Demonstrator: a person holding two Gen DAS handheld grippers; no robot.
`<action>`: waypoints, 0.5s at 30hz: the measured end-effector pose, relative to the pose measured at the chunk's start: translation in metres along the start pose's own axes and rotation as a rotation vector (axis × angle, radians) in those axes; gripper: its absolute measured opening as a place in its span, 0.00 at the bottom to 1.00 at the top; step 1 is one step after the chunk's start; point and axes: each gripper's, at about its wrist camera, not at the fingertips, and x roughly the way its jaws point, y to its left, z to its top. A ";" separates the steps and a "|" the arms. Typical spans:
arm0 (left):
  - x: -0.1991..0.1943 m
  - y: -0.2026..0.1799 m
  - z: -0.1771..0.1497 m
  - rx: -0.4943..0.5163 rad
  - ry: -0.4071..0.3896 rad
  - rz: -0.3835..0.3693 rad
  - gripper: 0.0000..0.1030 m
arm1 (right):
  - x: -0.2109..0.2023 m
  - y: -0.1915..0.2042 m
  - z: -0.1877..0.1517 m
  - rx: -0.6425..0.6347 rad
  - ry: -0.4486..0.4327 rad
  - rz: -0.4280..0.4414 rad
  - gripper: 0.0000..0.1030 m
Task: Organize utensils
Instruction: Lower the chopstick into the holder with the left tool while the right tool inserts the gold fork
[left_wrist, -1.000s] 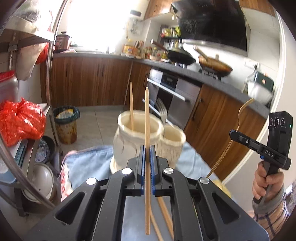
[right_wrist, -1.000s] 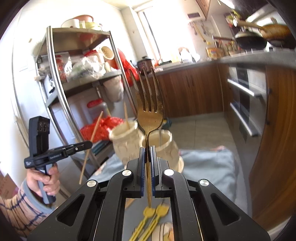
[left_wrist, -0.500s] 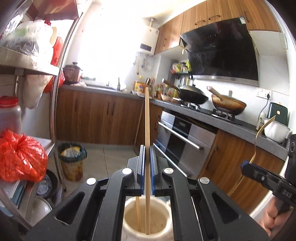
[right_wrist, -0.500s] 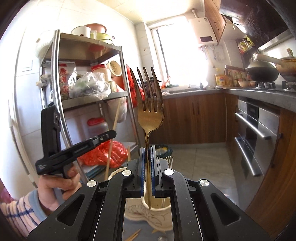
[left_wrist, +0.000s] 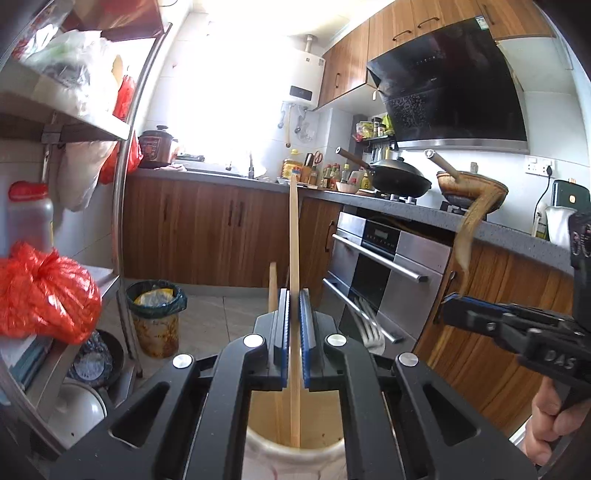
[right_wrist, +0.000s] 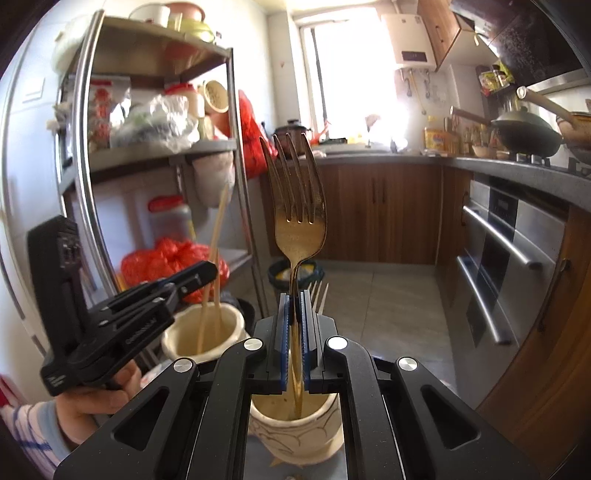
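I am looking down at two cream pots. My left tongs are squeezing a wooden chopstick between their blue pads. The chopstick is standing almost straight up. Its bottom end is sitting inside the chopstick pot, right under the tongs. A second chopstick is already leaning in that same pot, just beside the one I am holding.

My right tongs are pinching the thin neck of a gold fork. The fork is pointing its prongs up. Its handle is going down into the fork pot, which is right below these tongs. A silver fork is poking up just behind the right tongs, on the far side of the fork pot.

From the right camera, the chopstick pot is standing just to the left of the fork pot. I can see both chopsticks sticking out of it, and my left tongs are reaching over it. From the left camera, my right tongs are off to the right of the chopstick pot, with the gold fork rising above them, blurry.

Behind the pots there is a steel oven. A metal shelf with bags on it is standing to the left of the pots.
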 end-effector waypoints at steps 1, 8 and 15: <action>-0.001 0.001 -0.004 0.000 0.003 0.011 0.05 | 0.003 0.001 -0.002 -0.002 0.013 0.000 0.06; 0.005 0.009 -0.014 -0.009 0.053 0.038 0.05 | 0.029 0.007 -0.018 -0.012 0.089 0.007 0.06; 0.007 0.006 -0.017 0.003 0.068 0.047 0.05 | 0.040 0.007 -0.021 0.002 0.105 0.021 0.07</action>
